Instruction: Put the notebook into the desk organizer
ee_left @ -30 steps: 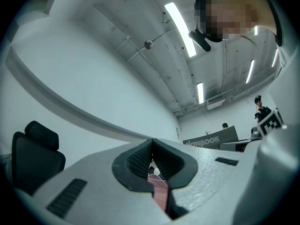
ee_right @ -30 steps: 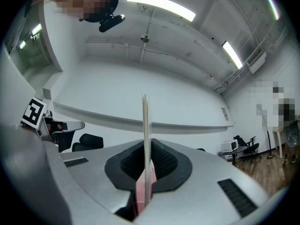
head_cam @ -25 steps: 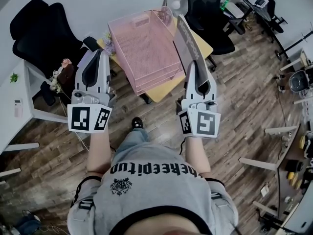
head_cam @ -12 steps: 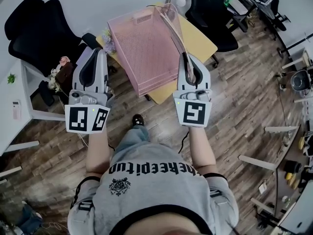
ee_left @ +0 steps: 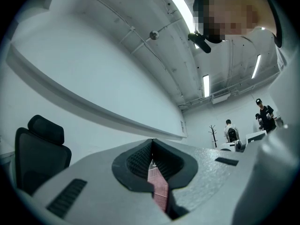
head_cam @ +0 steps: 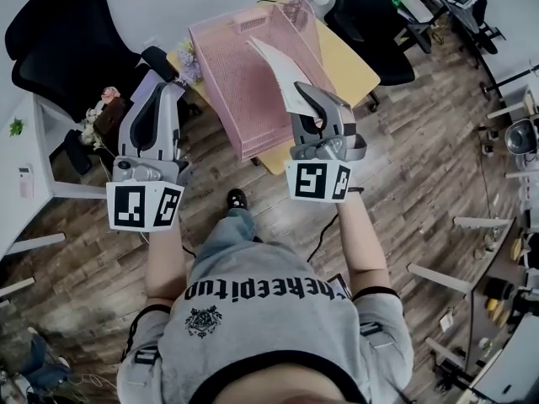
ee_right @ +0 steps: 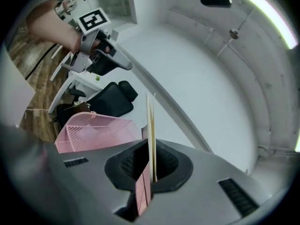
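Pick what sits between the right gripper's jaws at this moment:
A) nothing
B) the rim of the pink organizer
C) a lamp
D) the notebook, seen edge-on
D: in the right gripper view the right gripper is shut on the thin edge of the notebook, with the pink desk organizer beyond it.

- Your desk organizer [head_cam: 236, 82] is fine pink mesh and looks matt.
- Your notebook [head_cam: 282, 74] shows pale, matt paper.
- Your right gripper [head_cam: 303, 91] has grey, finely grained plastic.
- The floor [head_cam: 421, 183] under you is dark wood planks.
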Available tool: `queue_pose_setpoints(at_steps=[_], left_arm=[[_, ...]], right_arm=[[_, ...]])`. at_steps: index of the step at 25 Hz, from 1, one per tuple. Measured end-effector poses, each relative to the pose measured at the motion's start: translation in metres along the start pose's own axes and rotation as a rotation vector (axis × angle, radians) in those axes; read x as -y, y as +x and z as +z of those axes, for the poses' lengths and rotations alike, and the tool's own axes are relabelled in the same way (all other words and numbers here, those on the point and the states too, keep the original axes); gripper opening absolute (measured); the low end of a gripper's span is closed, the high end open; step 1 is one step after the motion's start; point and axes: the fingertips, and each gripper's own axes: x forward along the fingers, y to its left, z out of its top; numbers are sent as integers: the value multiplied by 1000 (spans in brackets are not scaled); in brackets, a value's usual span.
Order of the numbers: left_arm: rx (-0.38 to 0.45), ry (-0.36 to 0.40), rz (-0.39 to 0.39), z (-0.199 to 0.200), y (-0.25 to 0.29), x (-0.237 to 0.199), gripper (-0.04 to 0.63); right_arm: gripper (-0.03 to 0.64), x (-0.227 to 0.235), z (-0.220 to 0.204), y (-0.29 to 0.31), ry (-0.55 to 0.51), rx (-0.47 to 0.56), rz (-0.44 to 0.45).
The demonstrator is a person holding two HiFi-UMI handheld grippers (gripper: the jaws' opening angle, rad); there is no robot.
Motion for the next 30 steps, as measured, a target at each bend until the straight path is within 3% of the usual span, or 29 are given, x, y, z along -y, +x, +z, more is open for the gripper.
queue_pose_setpoints(at_steps=[13, 22, 30], left_arm=[[-19, -2, 25, -8, -6, -11, 3], [-29, -4, 27, -13, -6, -16, 3], [-37, 7, 35, -15, -6, -18, 3]], right_arm=[[9, -46, -4, 21, -282, -12, 204], [9, -35, 2, 28, -396, 24, 135], [9, -42, -15, 57, -507, 8, 178]])
